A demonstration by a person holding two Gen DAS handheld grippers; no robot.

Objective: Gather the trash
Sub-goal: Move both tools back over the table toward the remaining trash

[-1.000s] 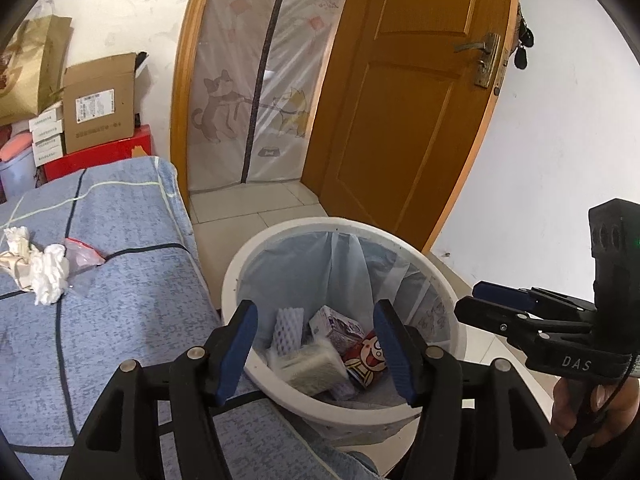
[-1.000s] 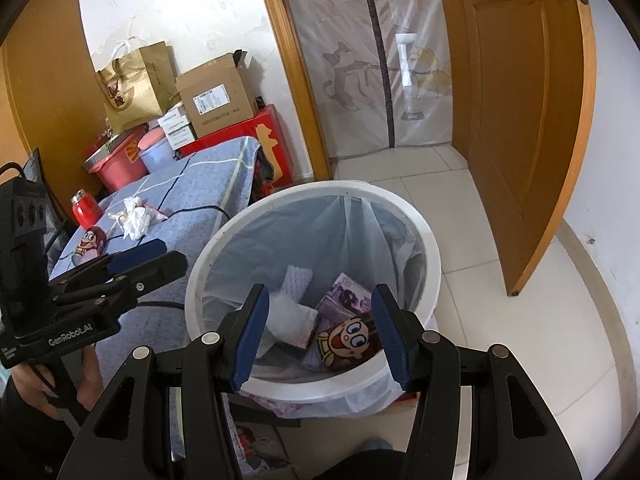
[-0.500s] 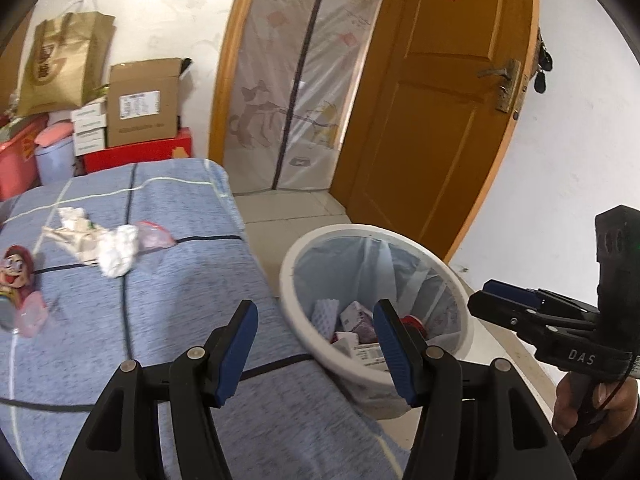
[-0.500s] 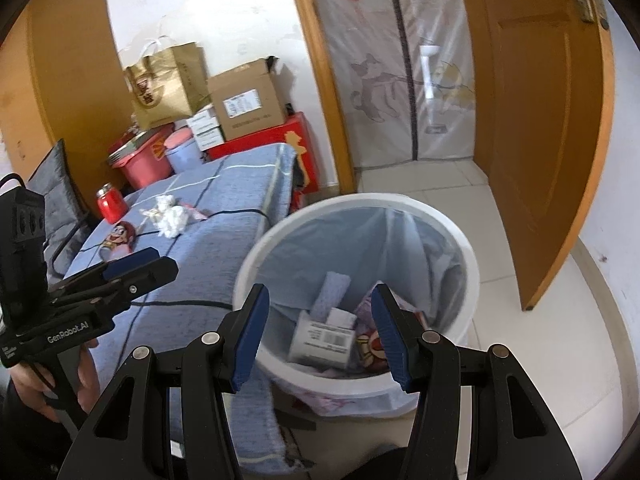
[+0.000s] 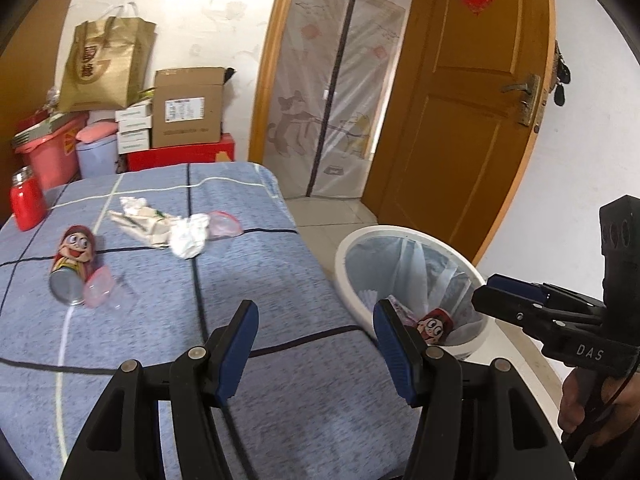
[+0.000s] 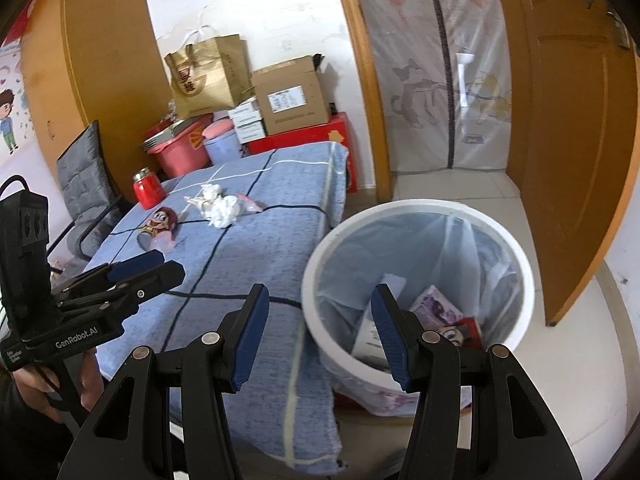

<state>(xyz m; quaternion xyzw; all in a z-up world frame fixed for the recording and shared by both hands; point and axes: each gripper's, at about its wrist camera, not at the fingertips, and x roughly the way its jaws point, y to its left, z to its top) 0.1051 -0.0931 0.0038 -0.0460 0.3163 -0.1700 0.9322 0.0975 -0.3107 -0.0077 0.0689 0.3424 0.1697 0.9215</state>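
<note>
A white trash bin with a clear liner stands on the floor beside the table, holding several pieces of trash; it also shows in the right wrist view. On the blue cloth lie a cartoon can on its side, a pink plastic lid, crumpled white tissue and a paper wrapper. My left gripper is open and empty above the table's near edge. My right gripper is open and empty, above the bin's near left rim.
A red jar stands at the table's far left. Boxes, a gold bag and pink tubs are stacked behind it. A wooden door stands open on the right. A grey chair sits left of the table.
Both grippers have swung left from over the bin toward the table. The can, tissue and red jar have come into view. Both stay open.
</note>
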